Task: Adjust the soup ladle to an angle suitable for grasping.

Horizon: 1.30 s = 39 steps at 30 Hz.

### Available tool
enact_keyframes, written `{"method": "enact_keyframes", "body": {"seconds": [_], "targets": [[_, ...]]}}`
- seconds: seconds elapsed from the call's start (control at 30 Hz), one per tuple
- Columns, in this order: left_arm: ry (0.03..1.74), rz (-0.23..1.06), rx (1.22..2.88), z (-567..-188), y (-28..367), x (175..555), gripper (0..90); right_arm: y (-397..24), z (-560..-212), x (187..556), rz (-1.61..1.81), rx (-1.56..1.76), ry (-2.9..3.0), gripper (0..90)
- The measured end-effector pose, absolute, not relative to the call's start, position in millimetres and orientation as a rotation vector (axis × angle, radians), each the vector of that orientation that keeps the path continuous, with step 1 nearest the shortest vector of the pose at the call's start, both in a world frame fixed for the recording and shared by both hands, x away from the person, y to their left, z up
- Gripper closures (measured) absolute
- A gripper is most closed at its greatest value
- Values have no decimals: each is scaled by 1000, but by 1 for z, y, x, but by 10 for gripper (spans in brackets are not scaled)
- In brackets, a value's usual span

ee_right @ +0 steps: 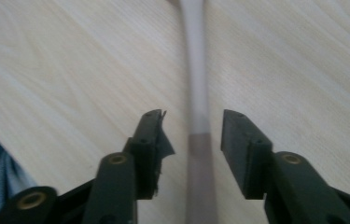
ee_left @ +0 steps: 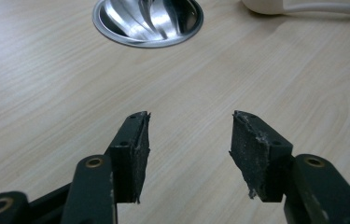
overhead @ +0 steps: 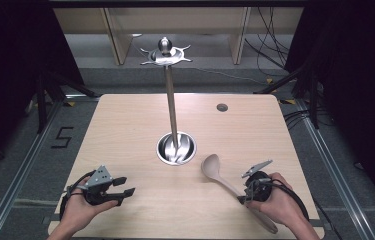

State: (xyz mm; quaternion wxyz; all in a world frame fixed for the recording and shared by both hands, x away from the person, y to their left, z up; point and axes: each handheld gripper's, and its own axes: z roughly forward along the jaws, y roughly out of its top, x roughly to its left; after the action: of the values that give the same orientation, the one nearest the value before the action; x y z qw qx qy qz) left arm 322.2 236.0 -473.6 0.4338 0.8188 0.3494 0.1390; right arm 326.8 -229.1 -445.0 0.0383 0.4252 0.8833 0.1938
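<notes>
Since the right tongs sit astride the ladle handle without pinching it, here's how I read this one:

step: lining up a grab on the ladle, which lies flat on the counter with its bowl pointing toward the stand's base and its handle running back under the right hand
right tongs: jaws apart, one on each side of the handle, gap showing on both sides, so nothing held yet
left tongs: wide open, empty, parked over bare counter at the near left, well apart from the ladle
next move: probably close squarely on the handle, then lift level so the bowl end doesn't swing
steel dish: round base of the hook stand, looks empty, though the shiny reflections make it hard to be sure
hooks up top: nothing hanging
</notes>
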Motion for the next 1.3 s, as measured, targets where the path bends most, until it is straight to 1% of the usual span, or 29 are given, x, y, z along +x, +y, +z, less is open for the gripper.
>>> {"method": "enact_keyframes", "body": {"seconds": [0.13, 0.17, 0.2, 0.23, 0.3, 0.37, 0.43, 0.5, 0.53, 0.67, 0.7, 0.73, 0.77, 0.83, 0.93, 1.0, 1.03, 1.07, 1.1, 1.3], "targets": [[876, 338, 2031, -473, 237, 324, 477, -230, -444, 316, 566, 1372, 2746, 847], [870, 359, 2034, -472, 238, 325, 481, -230, -447, 315, 556, 1371, 2773, 882], [883, 341, 2016, -473, 237, 326, 481, -230, -447, 315, 556, 1371, 2773, 882], [889, 346, 2016, -473, 237, 327, 482, -229, -451, 311, 507, 1398, 2821, 900], [895, 361, 2024, -474, 238, 327, 482, -229, -453, 309, 484, 1412, 2834, 900], [888, 336, 2024, -474, 238, 325, 483, -226, -454, 306, 416, 1511, 2849, 900], [885, 357, 2020, -474, 238, 323, 483, -226, -457, 306, 408, 1519, 2833, 900], [882, 345, 2016, -473, 238, 322, 483, -226, -457, 306, 393, 1521, 2841, 900], [879, 352, 2022, -473, 239, 321, 483, -222, -456, 305, 301, 1637, 2832, 900], [888, 354, 2021, -473, 240, 321, 483, -225, -461, 306, 300, 1583, 2836, 900], [896, 363, 1991, -474, 238, 321, 483, -225, -461, 306, 300, 1583, 2836, 900], [884, 358, 2025, -473, 239, 322, 482, -225, -458, 306, 253, 1675, 2826, 900], [884, 358, 2025, -473, 239, 322, 482, -227, -459, 307, 258, 1643, 2841, 900], [885, 357, 2015, -474, 237, 323, 482, -227, -458, 307, 250, 1683, 2837, 900], [885, 348, 2025, -475, 237, 323, 481, -230, -461, 307, 300, 1607, 2827, 900], [888, 346, 2025, -475, 238, 323, 481, -228, -461, 308, 246, 1632, 2832, 900], [889, 348, 2029, -475, 238, 323, 481, -232, -465, 313, 288, 1473, 2883, 900], [893, 352, 2024, -475, 238, 322, 481, -232, -465, 313, 288, 1473, 2883, 900], [894, 347, 2024, -474, 238, 323, 481, -228, -463, 308, 254, 1639, 2821, 900], [888, 357, 2031, -476, 237, 323, 480, -229, -460, 307, 270, 1654, 2802, 900]]}}
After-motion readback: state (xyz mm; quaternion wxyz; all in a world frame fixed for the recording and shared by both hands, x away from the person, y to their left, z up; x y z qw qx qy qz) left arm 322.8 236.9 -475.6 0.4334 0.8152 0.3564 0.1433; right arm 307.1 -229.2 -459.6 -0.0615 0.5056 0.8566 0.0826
